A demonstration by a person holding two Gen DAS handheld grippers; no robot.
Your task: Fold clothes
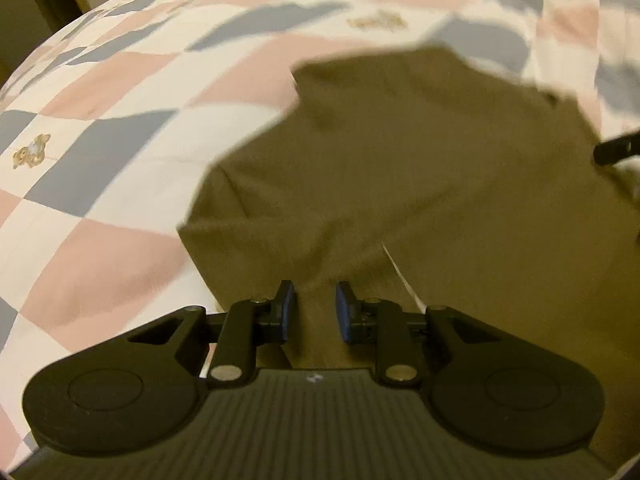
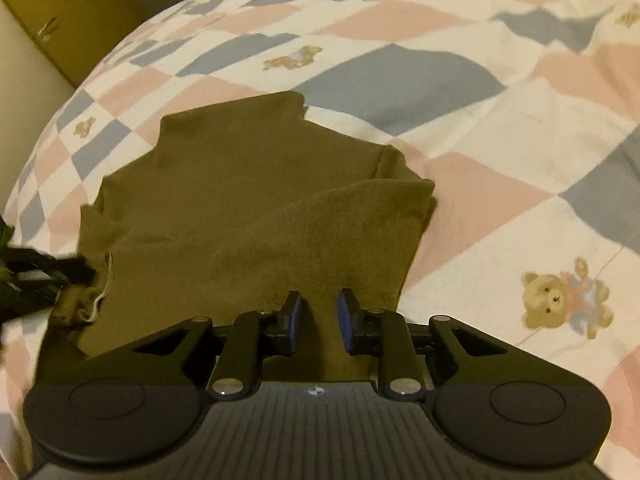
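Observation:
An olive-brown garment [image 1: 400,160] lies partly folded on a checked bedsheet [image 1: 112,208]. In the left wrist view my left gripper [image 1: 316,306] has its blue pads close together, with a bunched ridge of the olive cloth pinched between them. At that view's right edge, the tip of the right gripper [image 1: 616,148] pokes in over the garment. In the right wrist view the garment [image 2: 248,200] shows a folded layer on top. My right gripper [image 2: 319,316] is likewise shut on a strip of the cloth near its right side. The left gripper [image 2: 44,276] appears blurred at the left edge.
The bedsheet [image 2: 500,128] has pink, grey and white squares with teddy bear prints [image 2: 568,300]. Its surface is wrinkled at the back right. Wooden furniture [image 2: 80,8] stands beyond the bed's far left edge. A pale thread or label [image 1: 402,276] hangs from the garment.

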